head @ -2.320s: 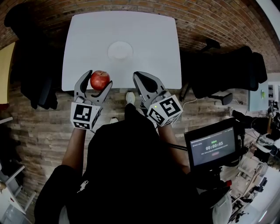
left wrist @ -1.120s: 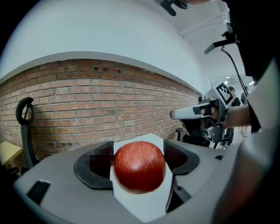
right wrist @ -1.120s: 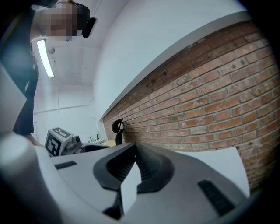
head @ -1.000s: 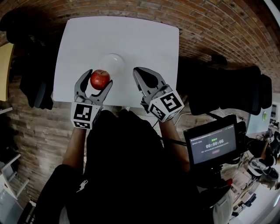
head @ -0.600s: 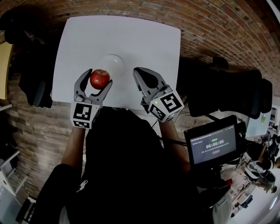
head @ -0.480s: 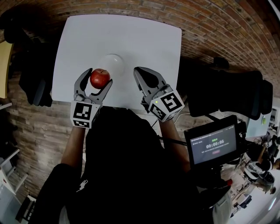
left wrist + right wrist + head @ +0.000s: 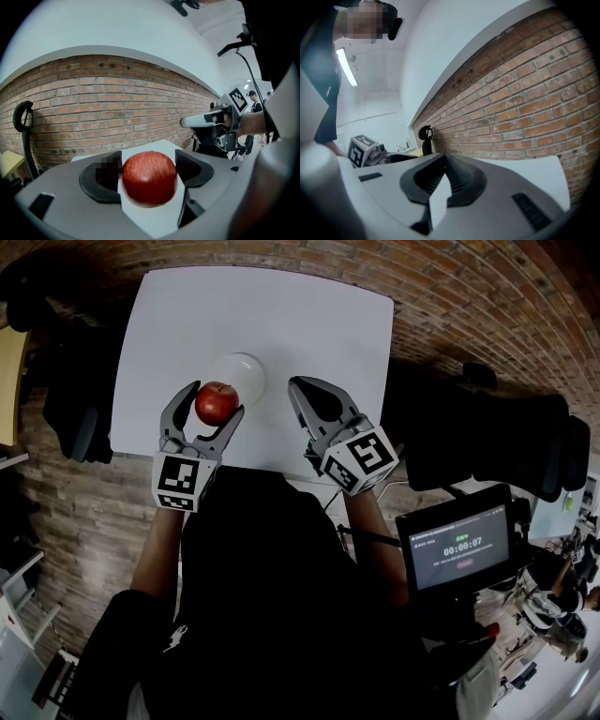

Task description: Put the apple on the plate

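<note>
A smooth white rectangular table (image 7: 309,324) stands against a rough red brick wall (image 7: 117,103). The left tongs (image 7: 216,399) clamp a round, glossy red apple (image 7: 216,405) between grey jaws. Just beyond their tips lies a pale round plate (image 7: 246,369), its near edge hidden by the apple. To their right, the right tongs (image 7: 296,385) are closed, gripping nothing.

Monitor screen (image 7: 457,547), lower right of head view: timer reads 00:00:07. Smaller lines above and below timer too small to read.

Cube on left tool (image 7: 214,401): black-and-white square marker (image 7: 178,482) (pattern only, no letters or digits).

Cube on right tool (image 7: 300,383): second square marker (image 7: 362,457), different pattern, likewise carrying no readable characters.
</note>
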Demonstrator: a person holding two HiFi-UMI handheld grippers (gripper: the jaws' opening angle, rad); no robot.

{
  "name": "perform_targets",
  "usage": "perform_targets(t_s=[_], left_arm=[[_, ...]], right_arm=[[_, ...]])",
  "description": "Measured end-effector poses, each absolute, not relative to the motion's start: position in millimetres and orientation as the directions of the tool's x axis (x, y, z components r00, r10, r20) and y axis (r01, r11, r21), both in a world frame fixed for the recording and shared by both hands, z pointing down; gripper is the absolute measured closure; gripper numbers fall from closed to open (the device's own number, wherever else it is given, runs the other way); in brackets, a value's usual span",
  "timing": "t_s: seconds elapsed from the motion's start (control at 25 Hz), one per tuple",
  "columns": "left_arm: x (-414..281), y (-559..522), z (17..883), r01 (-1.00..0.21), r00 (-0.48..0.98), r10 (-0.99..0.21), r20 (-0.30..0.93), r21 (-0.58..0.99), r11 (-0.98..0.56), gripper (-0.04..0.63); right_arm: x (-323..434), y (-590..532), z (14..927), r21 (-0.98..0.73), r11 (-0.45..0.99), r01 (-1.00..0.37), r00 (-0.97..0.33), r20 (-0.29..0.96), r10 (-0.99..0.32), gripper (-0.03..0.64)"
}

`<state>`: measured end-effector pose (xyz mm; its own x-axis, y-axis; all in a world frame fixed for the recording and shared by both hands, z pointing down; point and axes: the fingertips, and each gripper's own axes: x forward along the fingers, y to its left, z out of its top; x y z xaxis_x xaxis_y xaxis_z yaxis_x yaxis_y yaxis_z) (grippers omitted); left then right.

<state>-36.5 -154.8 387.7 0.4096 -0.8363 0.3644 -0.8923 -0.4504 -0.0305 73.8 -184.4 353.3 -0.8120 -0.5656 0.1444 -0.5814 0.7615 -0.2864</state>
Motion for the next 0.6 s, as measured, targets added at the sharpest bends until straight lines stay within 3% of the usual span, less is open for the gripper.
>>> perform_targets(t_s=[0.6], left_arm=[[-50, -145, 400, -0.867, 0.463, -0.801, 0.38, 0.004, -0.499, 0.235]], right_arm=[[45, -166, 362, -0.291, 0.751, -0.593, -0.805, 0.191, -0.562, 0.614]])
